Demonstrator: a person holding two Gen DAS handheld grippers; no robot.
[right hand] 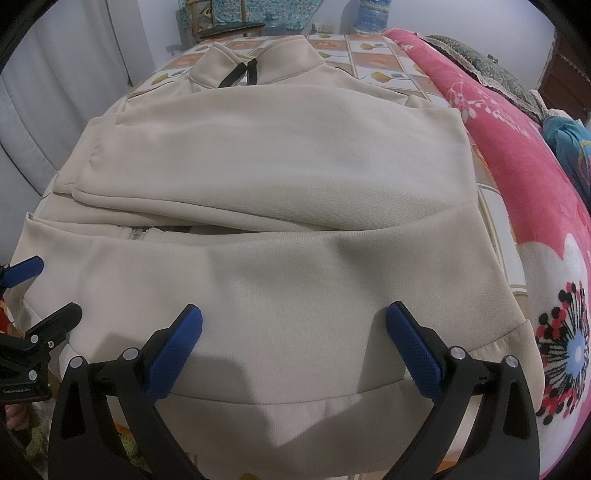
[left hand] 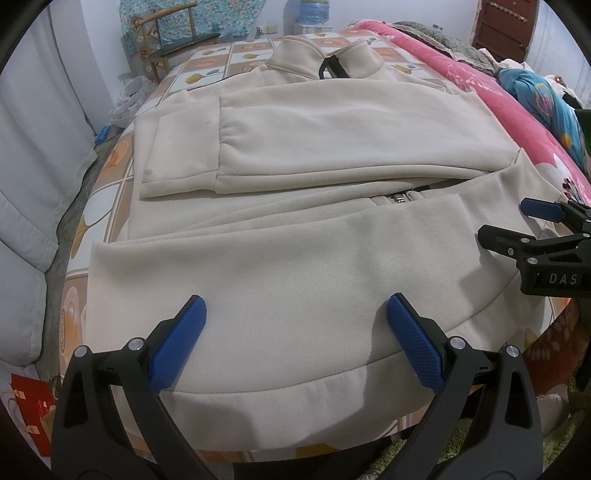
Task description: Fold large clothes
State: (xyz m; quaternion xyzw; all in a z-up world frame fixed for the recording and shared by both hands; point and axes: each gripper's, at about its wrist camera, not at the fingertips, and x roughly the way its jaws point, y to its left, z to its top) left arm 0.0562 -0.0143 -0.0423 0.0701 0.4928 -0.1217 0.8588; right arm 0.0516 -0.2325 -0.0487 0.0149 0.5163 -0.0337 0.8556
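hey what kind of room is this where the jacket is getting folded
Most likely a bedroom in a home. The cream jacket lies on a bed with a tile-patterned sheet, a pink floral blanket is bunched along one side, and a wooden chair stands by the far wall.

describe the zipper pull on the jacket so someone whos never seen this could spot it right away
Start at the cream jacket spread on the tiled bed sheet. Just below the folded sleeve, the small metal zipper pull peeks out: the only shiny grey thing amid plain cream cloth.
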